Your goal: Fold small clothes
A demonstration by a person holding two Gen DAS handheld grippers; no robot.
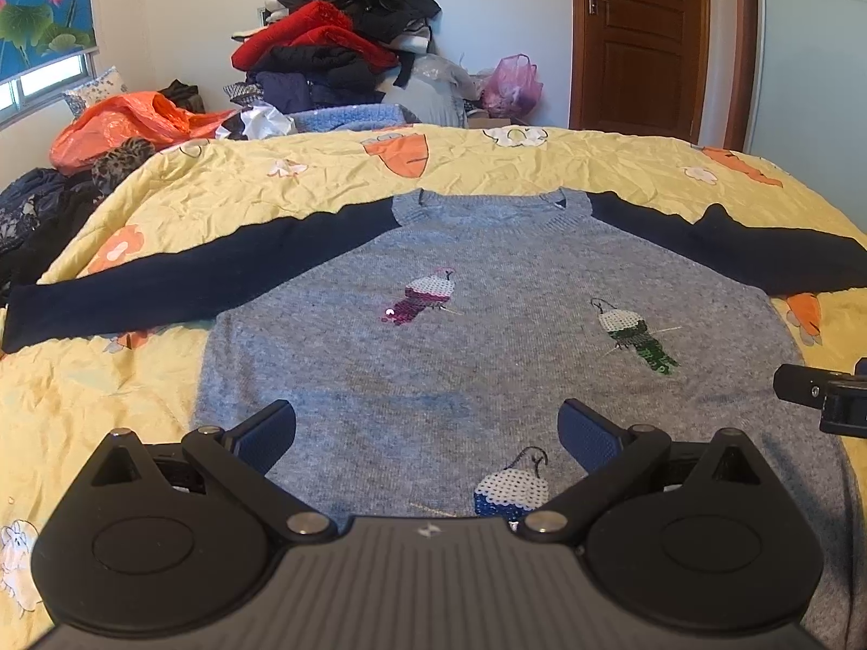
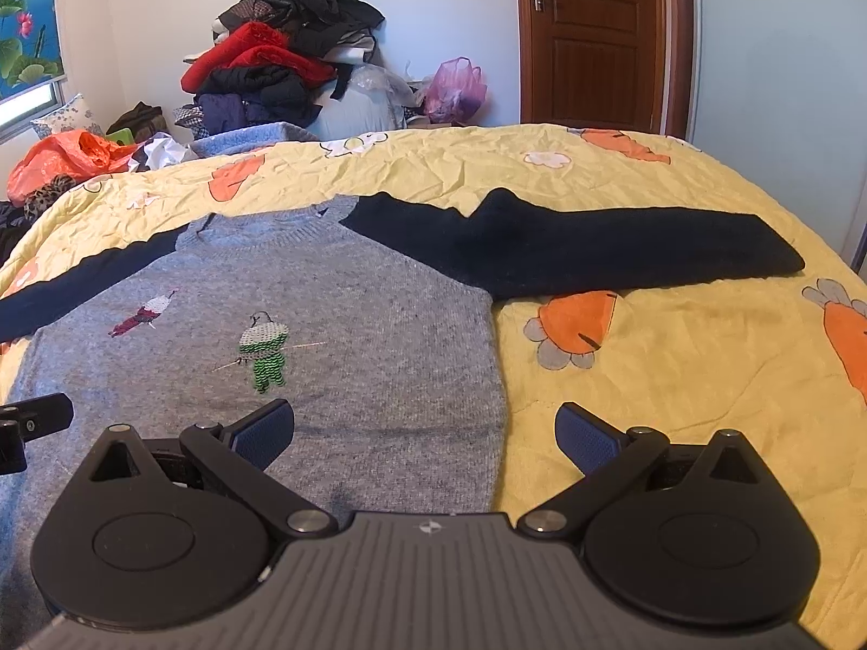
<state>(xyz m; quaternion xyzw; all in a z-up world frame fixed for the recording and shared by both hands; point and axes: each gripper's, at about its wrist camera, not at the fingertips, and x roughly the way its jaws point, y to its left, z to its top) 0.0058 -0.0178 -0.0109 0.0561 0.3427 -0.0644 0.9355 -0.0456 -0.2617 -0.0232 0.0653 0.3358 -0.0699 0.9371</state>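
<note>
The left gripper has its fingers spread wide with nothing between them, hanging over the lower middle of the sweater; whether the pads touch the knit cannot be told. Just below its right finger sits a blue sequin bird, ahead and slightly left a pink bird, ahead to the right a green bird. The right gripper is likewise spread and empty, straddling the sweater's right side edge: its left finger is over grey knit, its right finger over the yellow quilt. Each gripper's tip shows at the edge of the other's view, so they hang near each other. Beyond the fingers the sweater lies flat, front up, neck away, the left sleeve and right sleeve stretched out sideways. Past the quilt's far edge are a clothes pile, an orange bag and a door. Judging by the layout, the garment is spread and no fold is made yet; the first fold is in hand. The next move likely calls for closing the right fingers on that side edge or reaching forward to the right sleeve and carrying it across the body, pinching the top layer without dragging the quilt.
</note>
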